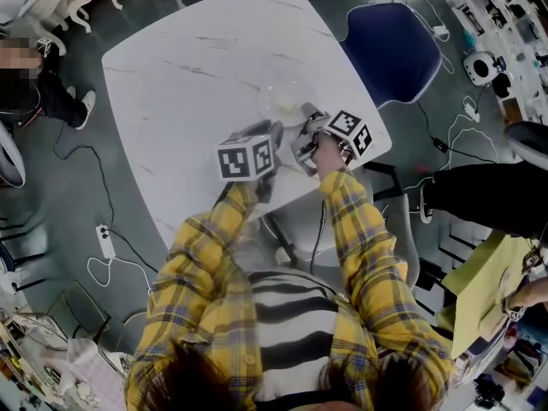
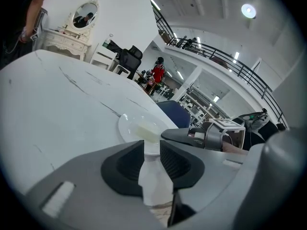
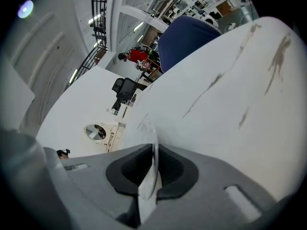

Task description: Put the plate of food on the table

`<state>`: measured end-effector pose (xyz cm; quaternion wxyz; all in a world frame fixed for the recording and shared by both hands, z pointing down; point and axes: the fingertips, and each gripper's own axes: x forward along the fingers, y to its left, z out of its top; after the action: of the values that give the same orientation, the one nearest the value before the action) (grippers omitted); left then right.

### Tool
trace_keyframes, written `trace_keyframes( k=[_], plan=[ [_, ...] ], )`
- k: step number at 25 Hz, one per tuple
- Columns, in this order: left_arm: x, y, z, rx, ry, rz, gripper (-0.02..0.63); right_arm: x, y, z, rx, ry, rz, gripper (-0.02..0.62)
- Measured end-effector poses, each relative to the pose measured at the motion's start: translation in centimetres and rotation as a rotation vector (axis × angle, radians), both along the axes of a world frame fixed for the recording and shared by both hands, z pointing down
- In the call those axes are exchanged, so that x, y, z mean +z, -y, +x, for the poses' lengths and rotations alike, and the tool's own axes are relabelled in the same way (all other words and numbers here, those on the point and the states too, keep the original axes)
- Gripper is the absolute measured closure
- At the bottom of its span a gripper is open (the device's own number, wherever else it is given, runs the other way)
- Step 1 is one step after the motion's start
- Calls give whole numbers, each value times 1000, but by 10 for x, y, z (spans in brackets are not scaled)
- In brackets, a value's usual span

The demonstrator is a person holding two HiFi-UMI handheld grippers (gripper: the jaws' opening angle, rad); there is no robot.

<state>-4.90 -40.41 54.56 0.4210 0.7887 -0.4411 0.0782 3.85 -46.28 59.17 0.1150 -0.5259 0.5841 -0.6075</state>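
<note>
White stone-look tabletop with faint grey veins fills the middle of the head view, standing on a dark floor strewn with cables. A blue chair stands just beside the tabletop's far right edge. The person's arms, in yellow checked sleeves, reach forward over the tabletop's near corner.

The left hand-held gripper points at the plate from the near side. Its jaws stand apart, and its own view shows the plate's near rim right at the gap between them, with neither pad pressing on it. The right hand-held gripper comes in from the plate's right side. Its jaws are nearly together, clamped on the thin rim of the plate, which its own view shows edge-on between the dark pads.

The plate is clear and round, and lies over the tabletop near its right edge, just ahead of both grippers. Whether its underside fully touches the surface cannot be told. A small pale mound of food sits in its middle.
</note>
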Motion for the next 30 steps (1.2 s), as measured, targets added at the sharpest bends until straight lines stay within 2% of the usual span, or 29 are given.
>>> trace_keyframes(
  k=[5, 10, 15, 19, 24, 30],
  plan=[
    [0, -1, 0, -2, 4, 0, 512, -6, 1, 2, -56, -131, 19, 529],
    [-2, -1, 1, -2, 7, 3, 512, -7, 0, 7, -110, -283, 18, 522],
    [-1, -4, 0, -5, 14, 6, 511, -8, -1, 17, -190, -537, 29, 492],
    [-3, -6, -3, -13, 18, 10, 509, -12, -1, 26, -233, -672, 56, 485],
    [-6, -7, -3, -14, 35, 22, 508, -26, 0, 26, -280, -812, 147, 485],
    [-13, -13, -5, -35, 46, 55, 510, -61, -6, 20, -312, -956, 353, 489]
  ],
)
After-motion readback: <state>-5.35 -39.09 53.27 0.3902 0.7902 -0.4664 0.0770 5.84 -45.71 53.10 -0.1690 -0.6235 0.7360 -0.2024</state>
